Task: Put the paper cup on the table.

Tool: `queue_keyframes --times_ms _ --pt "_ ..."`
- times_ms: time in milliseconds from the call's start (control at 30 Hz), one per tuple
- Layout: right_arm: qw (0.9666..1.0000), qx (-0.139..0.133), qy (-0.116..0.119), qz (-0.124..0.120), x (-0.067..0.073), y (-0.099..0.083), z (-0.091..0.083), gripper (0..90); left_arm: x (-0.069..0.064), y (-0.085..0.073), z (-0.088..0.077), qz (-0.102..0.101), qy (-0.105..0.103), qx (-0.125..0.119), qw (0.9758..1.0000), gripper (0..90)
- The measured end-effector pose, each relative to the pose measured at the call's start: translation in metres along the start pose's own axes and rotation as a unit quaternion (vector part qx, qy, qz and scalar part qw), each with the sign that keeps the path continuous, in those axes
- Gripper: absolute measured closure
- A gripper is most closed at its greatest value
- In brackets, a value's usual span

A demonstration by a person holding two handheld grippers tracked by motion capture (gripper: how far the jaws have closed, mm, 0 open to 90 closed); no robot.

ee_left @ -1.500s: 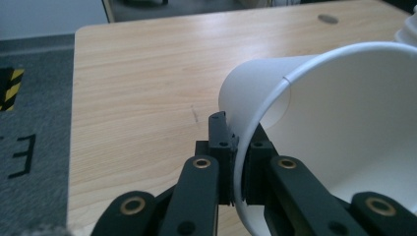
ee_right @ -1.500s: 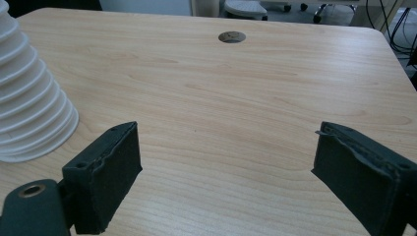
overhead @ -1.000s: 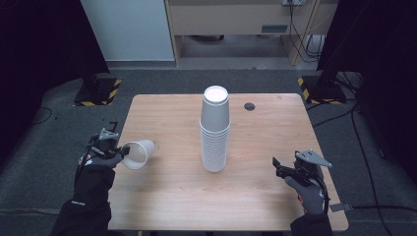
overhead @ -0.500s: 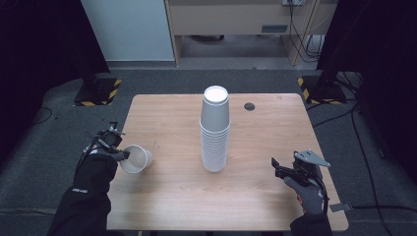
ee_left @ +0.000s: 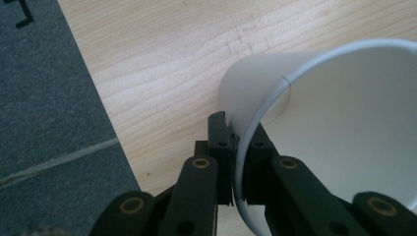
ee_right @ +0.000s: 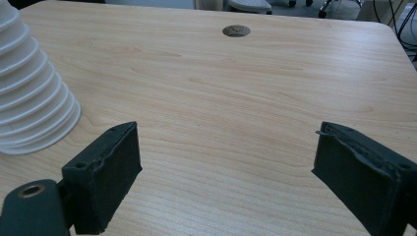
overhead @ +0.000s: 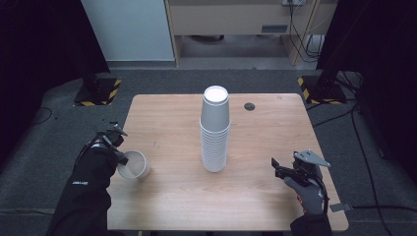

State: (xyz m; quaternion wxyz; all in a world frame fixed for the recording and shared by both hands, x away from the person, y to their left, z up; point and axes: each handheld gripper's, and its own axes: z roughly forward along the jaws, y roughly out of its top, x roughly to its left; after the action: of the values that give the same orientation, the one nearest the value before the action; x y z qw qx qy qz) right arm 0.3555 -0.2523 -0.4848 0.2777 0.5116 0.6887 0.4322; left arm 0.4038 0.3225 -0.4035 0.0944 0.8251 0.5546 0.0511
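Since the earlier frame the single white paper cup [overhead: 134,164] has turned from lying sideways to mouth-up near the left edge of the light wooden table [overhead: 172,196]. Its rim is pinched between the closed jaws of the left gripper [ee_left: 235,162], while the right gripper [ee_right: 226,172] hangs wide open and empty beside the tall stack of white paper cups [overhead: 215,130]

Wooden table [overhead: 172,196] — light grain, rounded corners, dark round grommet hole [overhead: 250,106] near its far edge. On it: tall stack of white paper cups [overhead: 215,132], upside down, mid-table — single white cup [overhead: 134,164] at left edge.
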Motion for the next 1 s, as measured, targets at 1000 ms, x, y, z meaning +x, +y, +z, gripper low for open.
queue_keyframes --times_ms 1000 --pt "1.0 0.001 0.0 0.0 0.001 0.0 0.001 10.3 0.009 -0.014 -0.003 -0.015 0.036 -0.18 0.983 55.9"
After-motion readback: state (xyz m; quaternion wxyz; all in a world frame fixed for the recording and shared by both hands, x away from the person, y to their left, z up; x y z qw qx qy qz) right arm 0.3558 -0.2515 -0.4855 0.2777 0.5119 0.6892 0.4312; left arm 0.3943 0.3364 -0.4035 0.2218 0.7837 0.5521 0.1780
